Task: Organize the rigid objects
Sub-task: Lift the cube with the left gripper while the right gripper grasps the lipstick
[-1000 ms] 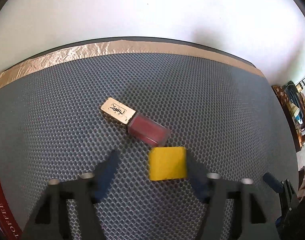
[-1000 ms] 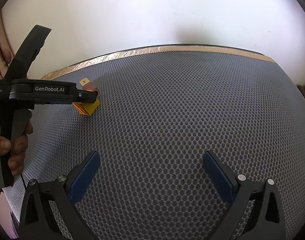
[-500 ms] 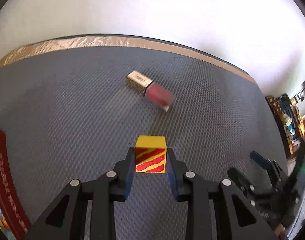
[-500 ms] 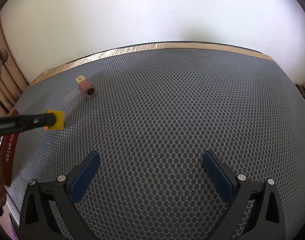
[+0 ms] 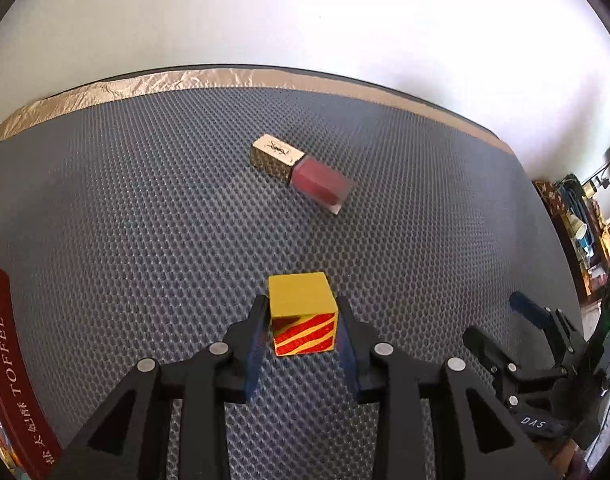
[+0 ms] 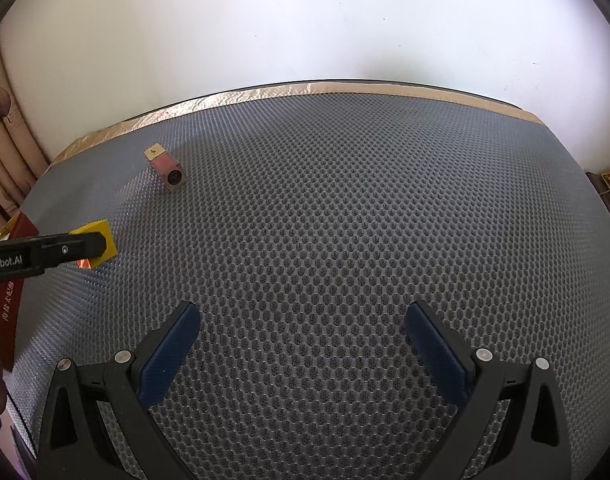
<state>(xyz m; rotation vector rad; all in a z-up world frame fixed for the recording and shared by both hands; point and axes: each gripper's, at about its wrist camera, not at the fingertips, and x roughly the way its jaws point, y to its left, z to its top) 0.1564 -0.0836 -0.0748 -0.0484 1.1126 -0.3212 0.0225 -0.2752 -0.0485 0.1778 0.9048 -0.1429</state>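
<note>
Left gripper: jaws pinching yellow cube, its red-striped face toward the camera, held at the near left of the desk over the grey honeycomb mat. Lipstick bottle lies on its side farther off, well apart from the cube. Right gripper: jaws spread wide, nothing between them. Red toffee box at the left edge.

bright even daylight, fisheye-warped edges, dark corners
</note>
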